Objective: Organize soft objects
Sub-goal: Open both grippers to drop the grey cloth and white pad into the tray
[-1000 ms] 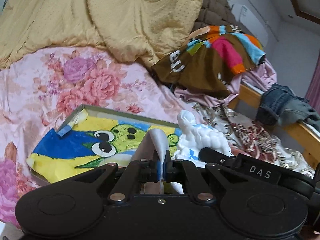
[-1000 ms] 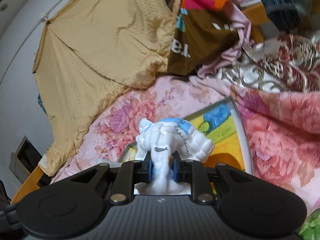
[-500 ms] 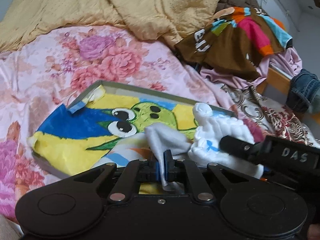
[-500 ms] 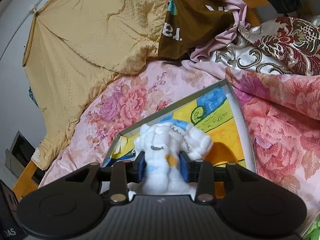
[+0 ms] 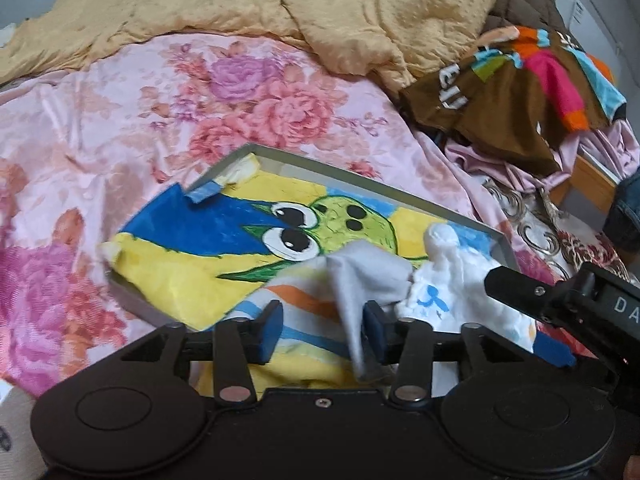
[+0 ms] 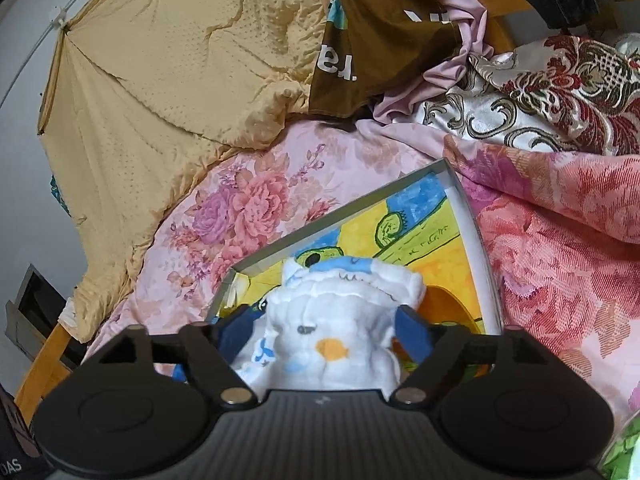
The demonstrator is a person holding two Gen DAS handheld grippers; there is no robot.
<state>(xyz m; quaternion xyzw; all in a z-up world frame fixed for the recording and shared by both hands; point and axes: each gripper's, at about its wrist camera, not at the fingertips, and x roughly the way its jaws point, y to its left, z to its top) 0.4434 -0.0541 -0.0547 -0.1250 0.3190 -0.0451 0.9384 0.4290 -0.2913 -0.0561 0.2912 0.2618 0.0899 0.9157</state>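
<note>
A shallow grey tray [image 5: 360,178] lined with a yellow, blue and green cartoon cloth lies on the floral bed; it also shows in the right wrist view [image 6: 452,184]. My left gripper [image 5: 320,330] is open over its near side, with a grey striped cloth [image 5: 364,276] draped between the jaws against the right pad. My right gripper [image 6: 326,334] is open around a white crinkled cloth [image 6: 340,320] with blue and orange prints, which rests in the tray. That white cloth [image 5: 452,276] lies beside the grey one.
A tan quilt [image 5: 320,12] is heaped at the back. A brown multicoloured garment [image 5: 512,92] and red-and-silver brocade fabric [image 6: 552,92] lie to the right, by a wooden bed rail [image 5: 592,180]. Pink floral bedding [image 5: 160,112] surrounds the tray.
Both grippers have opened: the left let go of the grey cloth, the right let go of the white cloth. Both cloths have come down into the tray.
</note>
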